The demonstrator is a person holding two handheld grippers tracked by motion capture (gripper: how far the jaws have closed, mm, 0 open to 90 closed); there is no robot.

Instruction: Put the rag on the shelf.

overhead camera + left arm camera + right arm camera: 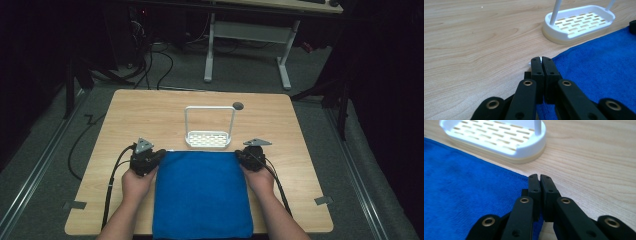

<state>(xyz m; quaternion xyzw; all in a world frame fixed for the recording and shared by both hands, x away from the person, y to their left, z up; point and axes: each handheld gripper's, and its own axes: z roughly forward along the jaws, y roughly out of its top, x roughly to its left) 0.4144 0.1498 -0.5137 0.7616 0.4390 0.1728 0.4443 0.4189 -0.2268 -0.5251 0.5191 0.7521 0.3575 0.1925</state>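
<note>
A blue towel (202, 195) lies flat on the near half of the wooden table (145, 112), reaching the front edge. My left gripper (160, 154) sits at the towel's far left corner. In the left gripper view its jaws (541, 60) are pressed together on the edge of the towel (599, 65), and a small white tag peeks out at their tips. My right gripper (239, 156) sits at the far right corner. In the right gripper view its jaws (539, 178) are shut on the corner of the towel (461, 185). Both grippers rest low on the table.
A white slotted rack (208, 139) with a tall wire handle stands just beyond the towel's far edge, between the two grippers (579, 23) (496, 137). A dark round hole (238, 105) lies in the table behind it. A white desk frame stands on the floor beyond.
</note>
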